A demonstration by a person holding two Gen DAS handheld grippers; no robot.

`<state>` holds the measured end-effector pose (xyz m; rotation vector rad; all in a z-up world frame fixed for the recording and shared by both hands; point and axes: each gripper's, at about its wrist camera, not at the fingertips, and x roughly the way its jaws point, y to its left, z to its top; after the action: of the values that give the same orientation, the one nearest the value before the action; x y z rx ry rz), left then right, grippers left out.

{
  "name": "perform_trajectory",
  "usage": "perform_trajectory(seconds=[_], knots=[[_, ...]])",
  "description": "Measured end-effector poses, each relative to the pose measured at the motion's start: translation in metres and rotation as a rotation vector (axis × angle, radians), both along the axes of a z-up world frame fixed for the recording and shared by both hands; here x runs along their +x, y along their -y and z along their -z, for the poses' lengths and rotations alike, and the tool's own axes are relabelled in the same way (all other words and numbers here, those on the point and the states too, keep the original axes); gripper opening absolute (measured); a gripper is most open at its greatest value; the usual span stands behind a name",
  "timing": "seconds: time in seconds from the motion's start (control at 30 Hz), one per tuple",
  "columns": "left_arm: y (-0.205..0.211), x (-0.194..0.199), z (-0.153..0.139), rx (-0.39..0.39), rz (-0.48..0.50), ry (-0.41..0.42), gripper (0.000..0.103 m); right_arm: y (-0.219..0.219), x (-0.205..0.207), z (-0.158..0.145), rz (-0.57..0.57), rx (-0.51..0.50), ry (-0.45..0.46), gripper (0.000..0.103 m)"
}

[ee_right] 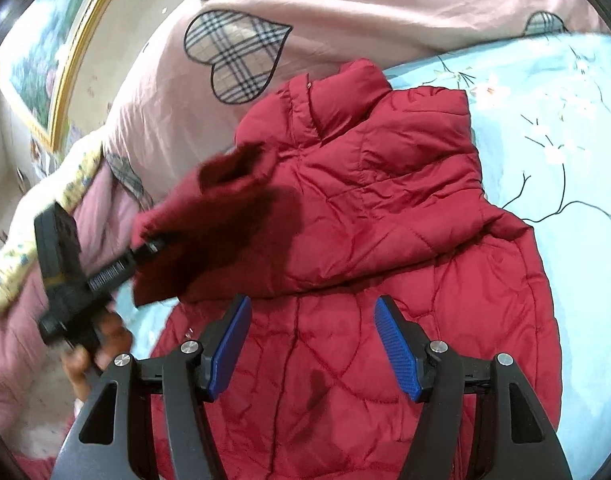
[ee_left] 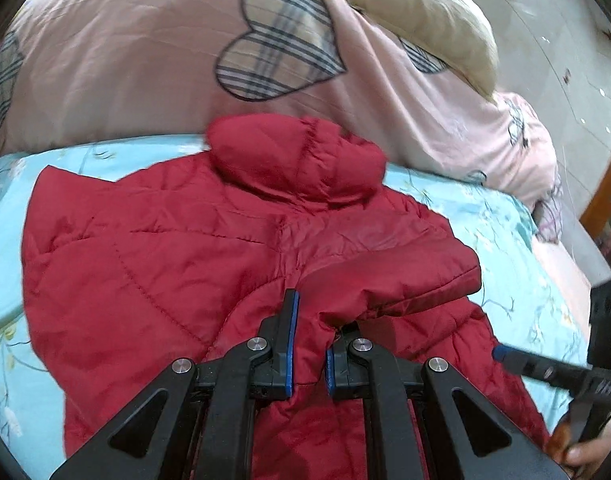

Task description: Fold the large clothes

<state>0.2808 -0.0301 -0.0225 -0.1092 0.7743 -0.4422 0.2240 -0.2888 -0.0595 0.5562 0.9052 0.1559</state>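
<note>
A red quilted puffer jacket [ee_left: 193, 248] lies on the light blue floral bedsheet [ee_left: 517, 280], hood toward the pink duvet. My left gripper [ee_left: 311, 320] is shut on the cuff of a red sleeve [ee_left: 389, 280] and holds it lifted above the jacket body. In the right wrist view the same left gripper [ee_right: 151, 246] grips the dark sleeve cuff [ee_right: 209, 216] at the jacket's left side. My right gripper [ee_right: 313, 312] is open and empty just above the jacket's lower body [ee_right: 385, 208]. It also shows at the right edge of the left wrist view [ee_left: 501, 354].
A pink duvet with plaid hearts [ee_left: 185, 52] is heaped behind the jacket. A beige pillow [ee_left: 425, 16] lies on it. A gold-framed picture [ee_right: 45, 52] leans at the left. The bed edge and floor [ee_left: 577, 80] are at the right.
</note>
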Motion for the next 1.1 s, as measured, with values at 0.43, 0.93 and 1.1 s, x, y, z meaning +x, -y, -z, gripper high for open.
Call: perform_trajectory(seconds=[0.43, 0.93, 1.1], knots=[[0.028, 0.018, 0.027, -0.008, 0.069, -0.012, 0.009, 0.058, 0.059, 0.035, 0.052, 0.45, 0.002, 0.067], [0.043, 0.04, 0.039, -0.079, 0.094, -0.14, 0.025, 0.049, 0.095, 0.053, 0.045, 0.442, -0.056, 0.008], [0.04, 0.033, 0.031, -0.048, 0.087, -0.135, 0.077, 0.045, 0.092, 0.037, 0.032, 0.327, -0.035, 0.006]])
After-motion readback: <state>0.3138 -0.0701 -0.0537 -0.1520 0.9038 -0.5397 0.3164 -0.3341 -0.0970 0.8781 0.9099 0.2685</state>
